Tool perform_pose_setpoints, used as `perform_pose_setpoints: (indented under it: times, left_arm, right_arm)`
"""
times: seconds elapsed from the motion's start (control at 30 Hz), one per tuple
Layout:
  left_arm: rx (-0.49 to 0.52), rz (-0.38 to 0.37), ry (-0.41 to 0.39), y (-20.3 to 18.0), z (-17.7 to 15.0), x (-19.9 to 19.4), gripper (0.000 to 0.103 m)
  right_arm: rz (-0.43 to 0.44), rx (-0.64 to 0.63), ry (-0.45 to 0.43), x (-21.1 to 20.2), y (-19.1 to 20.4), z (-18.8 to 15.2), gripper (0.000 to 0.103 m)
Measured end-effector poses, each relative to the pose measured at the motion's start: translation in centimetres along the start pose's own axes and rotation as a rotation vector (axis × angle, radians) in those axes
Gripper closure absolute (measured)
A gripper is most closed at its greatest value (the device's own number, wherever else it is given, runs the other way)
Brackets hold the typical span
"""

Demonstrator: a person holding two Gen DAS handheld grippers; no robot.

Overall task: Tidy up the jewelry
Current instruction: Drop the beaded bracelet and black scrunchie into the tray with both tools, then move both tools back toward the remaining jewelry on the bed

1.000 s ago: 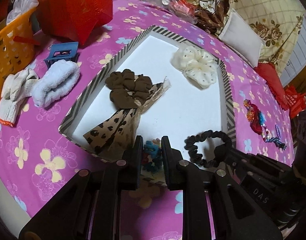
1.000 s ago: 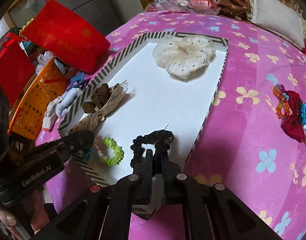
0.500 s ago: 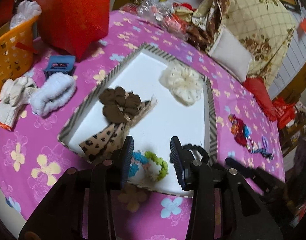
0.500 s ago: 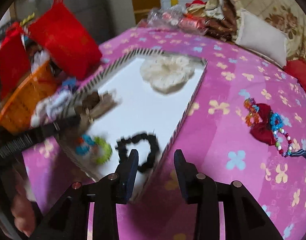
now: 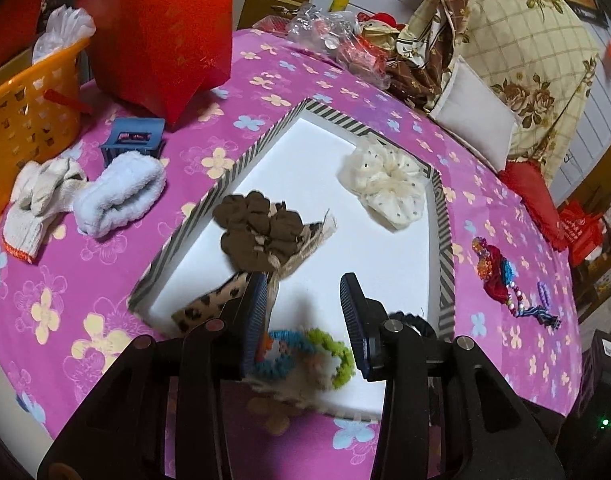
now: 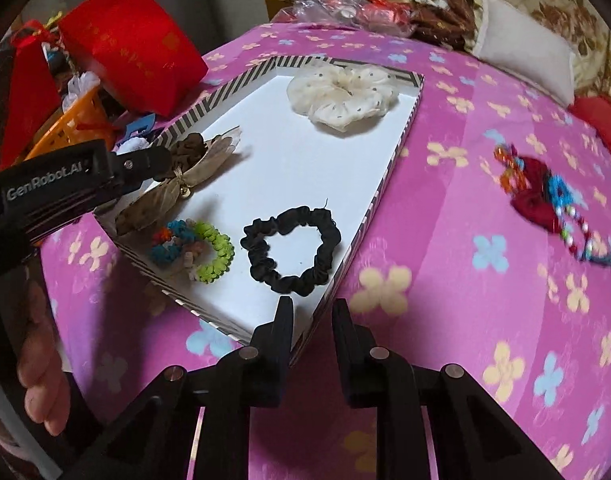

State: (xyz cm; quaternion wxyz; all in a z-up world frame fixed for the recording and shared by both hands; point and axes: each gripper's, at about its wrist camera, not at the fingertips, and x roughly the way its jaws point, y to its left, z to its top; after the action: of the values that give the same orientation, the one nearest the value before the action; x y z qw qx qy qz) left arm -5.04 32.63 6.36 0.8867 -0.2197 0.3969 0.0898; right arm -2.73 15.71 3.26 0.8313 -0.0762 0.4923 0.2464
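black scrunchie [image 6: 291,249]: released, lies at 5 o'clock in the striped tray [image 6: 389,168]
colourful scrunchie [image 5: 305,354]: released beside it
left gripper [image 5: 305,316]: parted, empty
right gripper [image 6: 311,322]: closing, empty
next: beads [image 6: 553,204] at 3 o'clock

Bare tray [image 6: 305,168] middle between scrunchies [image 6: 341,94]

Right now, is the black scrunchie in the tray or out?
In. The black scrunchie lies flat on the tray floor, near its striped wall.
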Motion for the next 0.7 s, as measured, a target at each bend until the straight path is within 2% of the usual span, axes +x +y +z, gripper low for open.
perform_pose_setpoints:
  times: [0.1, 0.17, 0.3, 0.33, 0.43, 0.53, 0.57, 0.6, 0.63, 0.7]
  left_arm:
    - [0.011, -0.007, -0.016, -0.4, 0.0, -0.3, 0.066]
    - [0.024, -0.001, -0.038, -0.8, -0.2, -0.6, 0.066]
    - [0.065, 0.027, -0.091, -2.3, -1.2, -1.9, 0.066]
    - [0.067, 0.029, -0.097, -2.7, -1.5, -2.3, 0.066]
    - [0.088, 0.036, -0.123, -4.4, -2.6, -4.5, 0.066]
    - [0.143, 0.027, -0.168, -6.8, -4.2, -7.5, 0.066]
    - [0.161, 0.021, -0.172, -7.7, -4.7, -8.2, 0.066]
    - [0.183, 0.006, -0.165, -8.8, -5.1, -9.2, 0.066]
    - [0.192, -0.004, -0.159, -9.4, -5.3, -9.7, 0.066]
    - [0.217, -0.029, -0.155, -11.1, -5.7, -11.4, 0.066]
  right_arm:
    - [0.025, 0.023, -0.014, -1.2, -0.7, -0.5, 0.084]
    - [0.028, 0.038, -0.077, -3.5, -1.5, -1.3, 0.084]
    - [-0.102, 0.005, -0.217, -9.0, -3.6, -3.8, 0.084]
    - [-0.106, 0.02, -0.241, -10.4, -4.7, -4.8, 0.084]
    - [-0.073, 0.112, -0.266, -13.2, -7.9, -7.4, 0.084]
    - [0.042, 0.261, -0.341, -15.8, -11.1, -9.8, 0.084]
    - [0.098, 0.328, -0.376, -16.9, -12.3, -10.8, 0.084]
    - [0.119, 0.356, -0.383, -17.6, -12.8, -11.3, 0.084]
    - [0.127, 0.371, -0.385, -18.3, -13.2, -11.6, 0.084]
    - [0.083, 0.367, -0.402, -20.1, -13.8, -12.3, 0.084]
